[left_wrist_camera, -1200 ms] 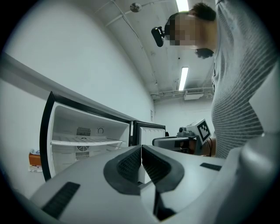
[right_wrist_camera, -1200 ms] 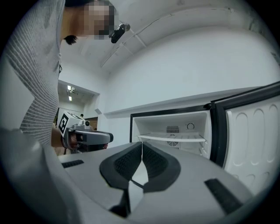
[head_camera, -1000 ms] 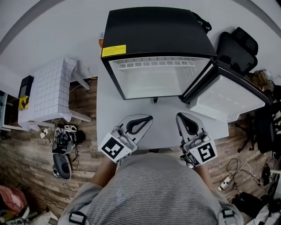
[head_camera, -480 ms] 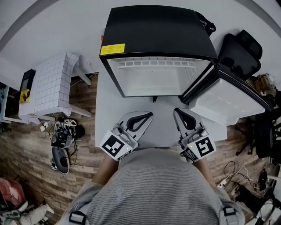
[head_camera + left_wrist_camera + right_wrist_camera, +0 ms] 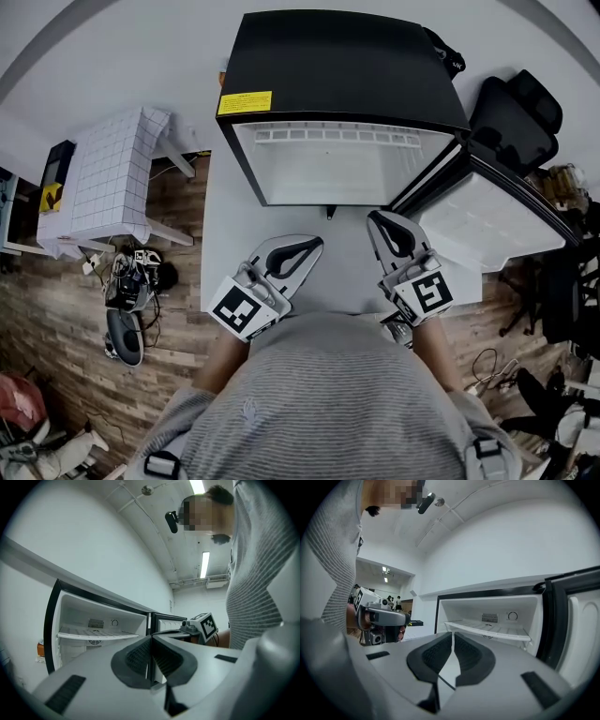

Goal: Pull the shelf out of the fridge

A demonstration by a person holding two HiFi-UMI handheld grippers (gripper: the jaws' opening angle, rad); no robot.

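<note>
Since earlier frame, right gripper (image 5: 377, 219) has eased forward toward fridge (image 5: 342, 56); left gripper (image 5: 319, 243) barely shifted. Black fridge stands on grey worktop (image 5: 220, 225), its door (image 5: 487, 220) swung wide to right, leaving cavity clear for reach. White shelf (image 5: 487, 630) spans cavity, seated, untouched. Both grippers: jaws pressed together, nothing held, aimed level at opening, well short of it; judged approach stage. Room: wood floor (image 5: 56, 309), black chair (image 5: 511, 117) beside door.
</note>
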